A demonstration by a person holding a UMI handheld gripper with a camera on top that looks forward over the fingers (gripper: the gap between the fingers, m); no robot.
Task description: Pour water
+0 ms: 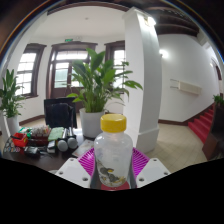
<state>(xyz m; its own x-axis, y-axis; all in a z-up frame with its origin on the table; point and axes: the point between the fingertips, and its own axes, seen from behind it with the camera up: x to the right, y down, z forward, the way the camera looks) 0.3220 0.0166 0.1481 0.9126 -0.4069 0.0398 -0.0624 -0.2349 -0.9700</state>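
- The gripper (112, 168) has its two fingers set about a clear plastic bottle (112, 153), with the magenta pads (89, 160) showing at either side of the bottle's body.
- The pads sit right against the bottle's sides with no gap visible, so the fingers look closed on it, about as wide apart as the bottle itself.
- The bottle stands upright between the fingers, its yellow cap (113, 123) on top and a label with a pale picture low on its body.
- The gripper points level and forward into the room; the hand that carries it is out of sight behind the camera.
- Left of the bottle, a dark table (40, 155) carries small clutter: a red object at its far left, some round dark and pale pieces nearer the bottle; too small to name.
- Just behind the bottle stands a large leafy plant (98, 80) in a white pot (91, 124), with a black chair (59, 113) to the left of that pot.
- A white pillar (143, 80) rises behind the bottle and slightly to its right.
- Right of the bottle, past the pillar, the pale floor (175, 140) runs bare toward red stairs (204, 124) and a white wall.
- Far behind the bottle are dark-framed windows (68, 70).
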